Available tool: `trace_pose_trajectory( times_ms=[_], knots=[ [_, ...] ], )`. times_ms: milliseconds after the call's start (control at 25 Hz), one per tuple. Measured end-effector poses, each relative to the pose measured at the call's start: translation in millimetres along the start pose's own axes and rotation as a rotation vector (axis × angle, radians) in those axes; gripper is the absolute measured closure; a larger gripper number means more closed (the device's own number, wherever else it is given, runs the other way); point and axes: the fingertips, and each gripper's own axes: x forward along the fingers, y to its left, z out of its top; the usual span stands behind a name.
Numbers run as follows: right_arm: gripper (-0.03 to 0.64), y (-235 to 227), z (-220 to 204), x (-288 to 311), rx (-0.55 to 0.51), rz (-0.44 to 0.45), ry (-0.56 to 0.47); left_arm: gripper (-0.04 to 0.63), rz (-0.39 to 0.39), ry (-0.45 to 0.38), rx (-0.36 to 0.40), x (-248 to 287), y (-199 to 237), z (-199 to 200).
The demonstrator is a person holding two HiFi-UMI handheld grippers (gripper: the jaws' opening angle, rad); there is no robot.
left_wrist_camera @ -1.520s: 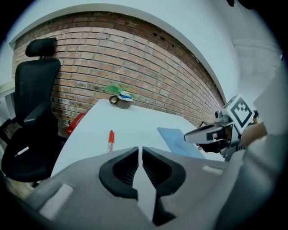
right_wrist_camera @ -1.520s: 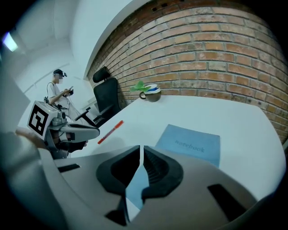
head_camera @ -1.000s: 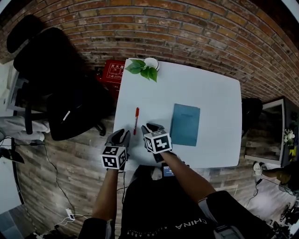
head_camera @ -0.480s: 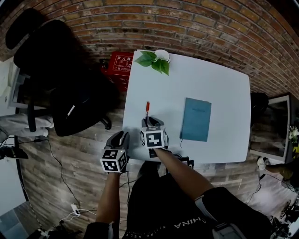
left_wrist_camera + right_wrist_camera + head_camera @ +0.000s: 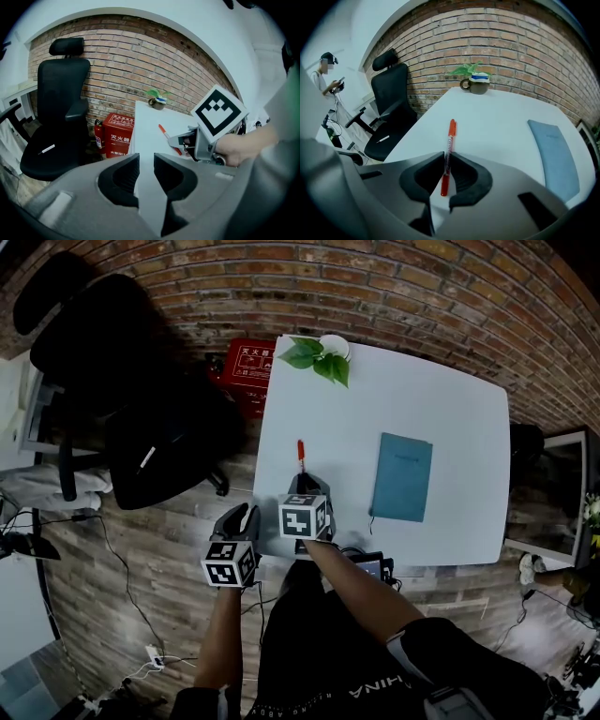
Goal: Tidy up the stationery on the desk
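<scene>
My right gripper [image 5: 302,481] sits just below the centre of the head view, tipped down onto the near left part of the desk [image 5: 450,409]. Its jaws have just been closing and now stand narrow, pinching the pen [image 5: 300,454] across its barrel. In the right gripper view the pen [image 5: 451,133] runs straight up the frame from between the pads, its near end tucked under the gripper [image 5: 447,156]. I judge that grip sensible: squeezing across a thin round barrel stops it rolling. Being held near one end, though, the long free part may droop or swing when lifted.

The pen is slim and red-orange, with a paler printed band along its middle. It lies flat on the white top, well left of the blue notebook [image 5: 403,476].

My left gripper [image 5: 241,517] hangs off the desk's lower-left corner, out of the way. Its jaws [image 5: 146,157] are a narrow gap apart with nothing in them, only the desk edge showing through.
</scene>
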Motion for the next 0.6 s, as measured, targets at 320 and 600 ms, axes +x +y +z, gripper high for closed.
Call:
trace_pose_trajectory(
  times_ms=[320, 600],
  knots=[
    [0.571, -8, 2, -5, 0.038, 0.024, -0.003, 0.506, -0.026, 0.0, 0.021, 9, -9, 3],
    [0.571, -57, 21, -27, 0.107, 0.012, -0.055, 0.506, -0.086, -0.001, 0.074, 33, -43, 19]
  ],
)
